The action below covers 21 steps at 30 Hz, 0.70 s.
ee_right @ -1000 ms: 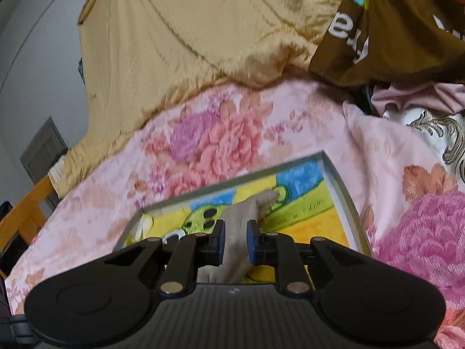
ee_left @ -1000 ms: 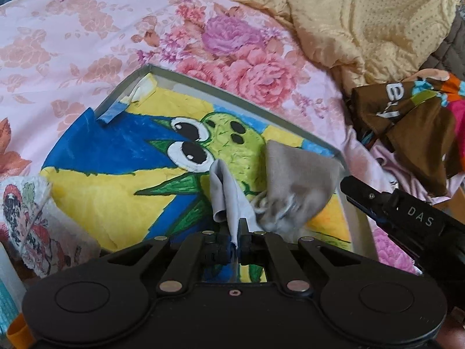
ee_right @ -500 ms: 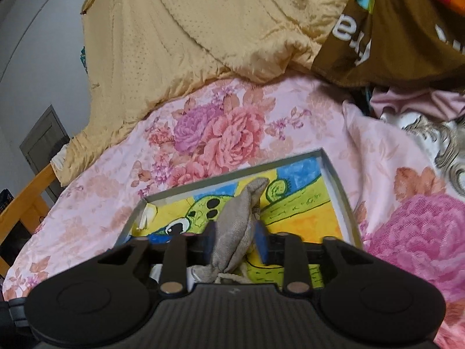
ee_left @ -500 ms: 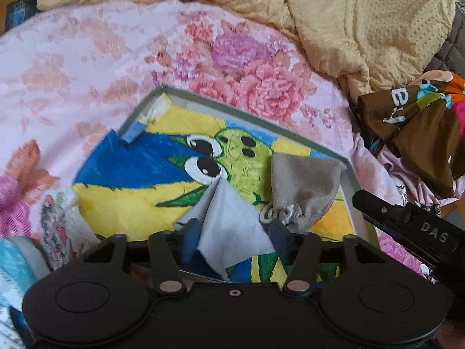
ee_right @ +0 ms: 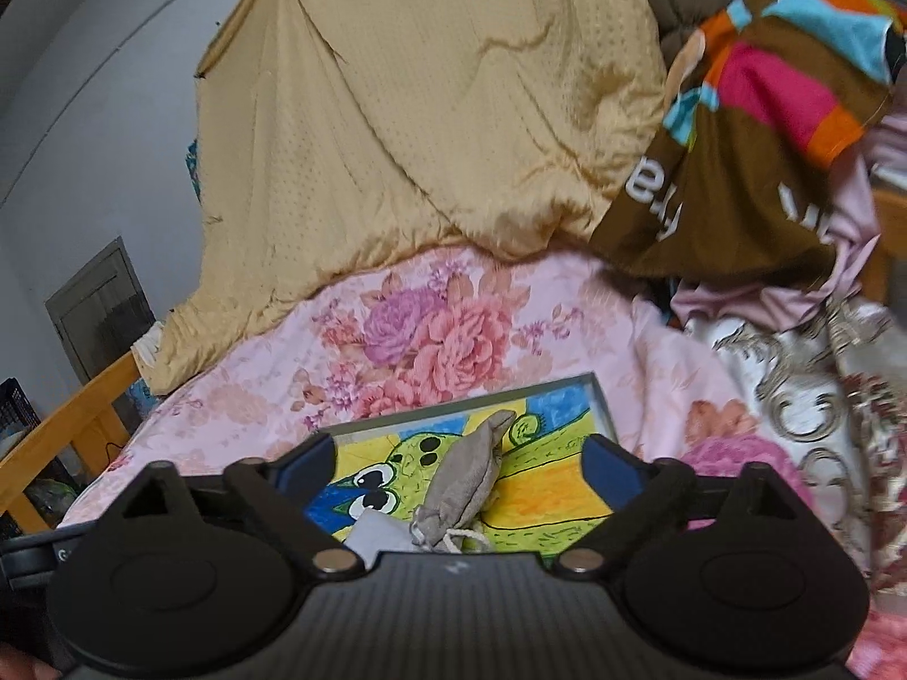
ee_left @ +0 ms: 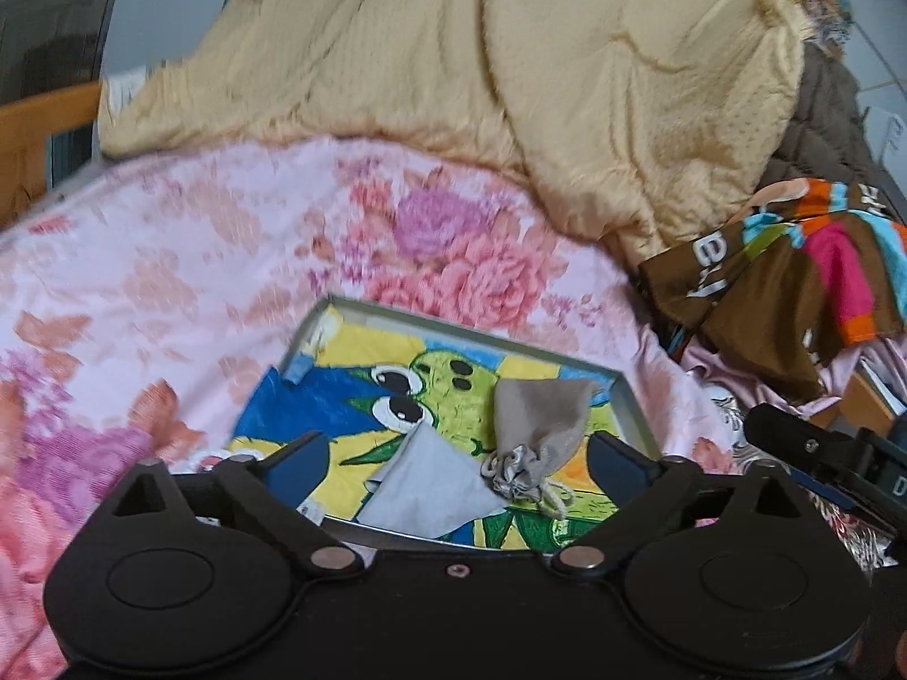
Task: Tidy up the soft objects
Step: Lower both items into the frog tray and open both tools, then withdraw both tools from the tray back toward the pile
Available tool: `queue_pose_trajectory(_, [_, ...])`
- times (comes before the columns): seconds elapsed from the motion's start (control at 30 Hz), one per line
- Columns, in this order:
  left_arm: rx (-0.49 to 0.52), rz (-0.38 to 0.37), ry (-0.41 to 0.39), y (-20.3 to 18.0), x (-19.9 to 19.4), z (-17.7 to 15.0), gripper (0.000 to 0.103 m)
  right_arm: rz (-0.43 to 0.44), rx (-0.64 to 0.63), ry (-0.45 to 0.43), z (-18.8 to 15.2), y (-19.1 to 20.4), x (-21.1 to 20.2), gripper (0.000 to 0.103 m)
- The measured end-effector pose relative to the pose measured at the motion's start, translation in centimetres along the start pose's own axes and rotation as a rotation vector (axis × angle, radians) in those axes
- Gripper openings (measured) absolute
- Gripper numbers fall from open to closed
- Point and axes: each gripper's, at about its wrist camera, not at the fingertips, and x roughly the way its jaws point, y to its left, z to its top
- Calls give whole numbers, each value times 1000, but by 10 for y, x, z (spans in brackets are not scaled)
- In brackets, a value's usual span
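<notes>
With both jaws just opened wide and empty, left gripper (ee_left: pixel 458 467) and right gripper (ee_right: pixel 459 462) hover above the tray (ee_left: pixel 635 413); pouch (ee_left: pixel 538 425) at its 3 o'clock, grey cloth (ee_left: pixel 433 481) at 6. Risk: cloth overhanging the rim may slide out.

Both grippers (ee_left: pixel 458 459) (ee_right: pixel 459 462) released cloth (ee_left: pixel 433 487), pouch (ee_right: pixel 466 496).

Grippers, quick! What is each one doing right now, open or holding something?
Left gripper: open, just been opening, holding nothing; grey cloth lies loose below.
Right gripper: open, just been opening; pouch released.
</notes>
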Motion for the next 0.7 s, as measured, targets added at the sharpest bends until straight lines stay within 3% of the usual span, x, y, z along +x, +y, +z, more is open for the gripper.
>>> queue_pose_trajectory(0.37, [106, -21, -113, -6, -76, -24, 102, -8, -108, -139, -38, 20, -79, 103])
queue_pose_trajectory(0.7, [154, -23, -172, 19, -133, -61, 102, -50, -169, -231, -95, 48, -136, 103])
